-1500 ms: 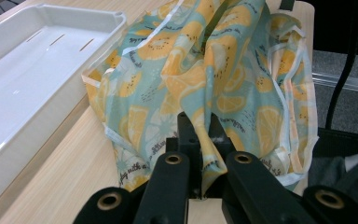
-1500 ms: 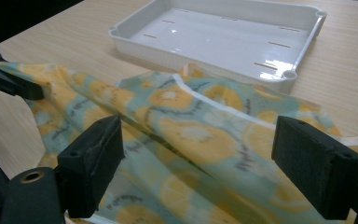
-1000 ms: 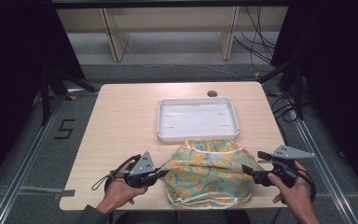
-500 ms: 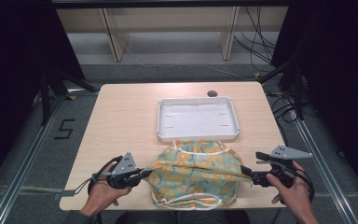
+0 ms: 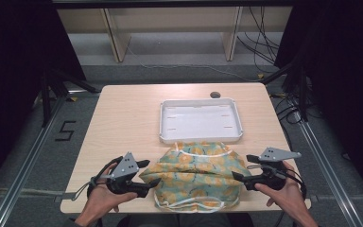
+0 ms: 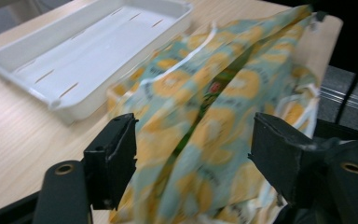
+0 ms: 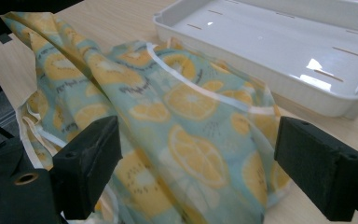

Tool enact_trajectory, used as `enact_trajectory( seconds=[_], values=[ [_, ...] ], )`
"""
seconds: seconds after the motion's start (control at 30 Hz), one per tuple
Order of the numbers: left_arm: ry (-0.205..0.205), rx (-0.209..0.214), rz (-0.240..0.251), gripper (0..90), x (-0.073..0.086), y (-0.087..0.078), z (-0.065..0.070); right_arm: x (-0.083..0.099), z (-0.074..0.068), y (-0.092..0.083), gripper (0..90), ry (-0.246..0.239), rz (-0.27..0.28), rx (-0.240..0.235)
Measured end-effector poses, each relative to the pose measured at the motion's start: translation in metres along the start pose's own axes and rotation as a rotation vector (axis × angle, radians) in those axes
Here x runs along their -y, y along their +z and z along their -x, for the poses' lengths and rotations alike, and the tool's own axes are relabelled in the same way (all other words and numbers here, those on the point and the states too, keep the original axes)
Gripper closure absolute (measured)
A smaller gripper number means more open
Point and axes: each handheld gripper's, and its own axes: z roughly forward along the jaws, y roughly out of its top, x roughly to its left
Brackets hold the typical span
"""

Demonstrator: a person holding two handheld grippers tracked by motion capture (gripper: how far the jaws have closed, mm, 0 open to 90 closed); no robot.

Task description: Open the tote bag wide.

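A cloth [image 5: 196,175] printed with orange slices is seen bunched at the near edge of the table [image 5: 123,123], just in front of an empty white tray [image 5: 201,120]; one corner touches the tray's near wall. The left gripper [image 5: 149,174] is set at the cloth's left edge, its jaws spread wide with a raised fold between them, nothing yet clamped; the right gripper [image 5: 240,176] is set at the right edge, jaws likewise wide apart around the fabric.

The step in hand is judged to be taking hold of both sides, perhaps for folding or spreading; this cannot be confirmed. A single layer near the white hem should be pinched on each side; both grips should be closed together, and the cloth lifted evenly so it is not dragged off the table.
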Motion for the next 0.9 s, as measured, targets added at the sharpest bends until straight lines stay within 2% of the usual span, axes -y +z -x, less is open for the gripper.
enact_trajectory(
  seconds=[0.03, 0.1, 0.13, 0.17, 0.2, 0.23, 0.37, 0.4, 0.43, 0.5, 0.57, 0.67, 0.73, 0.77, 0.83, 0.9],
  values=[
    [0.019, 0.001, -0.004, 31.5, -0.003, 0.001, 0.003, -0.003, -0.001, 0.003, 15.8, -0.015, 0.003, -0.007],
    [0.031, 0.023, -0.007, 33.3, -0.008, 0.007, 0.012, -0.008, -0.003, 0.008, 15.9, -0.052, 0.006, -0.013],
    [0.032, 0.033, -0.019, 33.7, -0.01, 0.011, 0.015, -0.01, -0.007, 0.012, 16.0, -0.047, 0.016, -0.026],
    [0.035, 0.048, -0.027, 34.1, -0.011, 0.016, 0.017, -0.012, -0.009, 0.014, 16.4, -0.052, -0.002, -0.034],
    [0.043, 0.058, -0.033, 35.0, -0.012, 0.02, 0.018, -0.015, -0.01, 0.018, 16.8, -0.074, -0.005, -0.055],
    [0.034, 0.059, -0.035, 35.9, -0.013, 0.024, 0.02, -0.018, -0.011, 0.02, 17.8, -0.098, -0.007, -0.049],
    [0.066, 0.069, -0.077, 37.9, -0.016, 0.041, 0.021, -0.029, -0.022, 0.033, 24.0, -0.17, -0.022, -0.095],
    [0.063, 0.076, -0.07, 38.3, -0.016, 0.046, 0.022, -0.032, -0.024, 0.036, 26.1, -0.184, -0.039, -0.108],
    [0.07, 0.074, -0.093, 38.2, -0.016, 0.051, 0.022, -0.034, -0.028, 0.04, 28.2, -0.199, -0.037, -0.114],
    [0.076, 0.079, -0.119, 37.1, -0.015, 0.059, 0.021, -0.039, -0.033, 0.05, 32.3, -0.228, -0.069, -0.142],
    [0.07, 0.083, -0.144, 37.3, -0.014, 0.065, 0.02, -0.043, -0.036, 0.059, 35.8, -0.266, -0.075, -0.16],
    [0.081, 0.089, -0.173, 37.5, -0.012, 0.074, 0.019, -0.046, -0.041, 0.071, 40.9, -0.28, -0.118, -0.173],
    [0.097, 0.093, -0.188, 44.6, -0.01, 0.078, 0.017, -0.05, -0.044, 0.079, 46.9, -0.319, -0.15, -0.19],
    [0.11, 0.103, -0.188, 55.3, -0.009, 0.079, 0.017, -0.05, -0.045, 0.085, 51.2, -0.34, -0.162, -0.196],
    [0.147, 0.113, -0.194, 70.2, -0.007, 0.079, 0.018, -0.052, -0.048, 0.092, 61.3, -0.353, -0.201, -0.176],
    [0.189, 0.126, -0.203, 81.2, -0.006, 0.078, 0.021, -0.053, -0.049, 0.098, 72.5, -0.367, -0.223, -0.163]
  ],
)
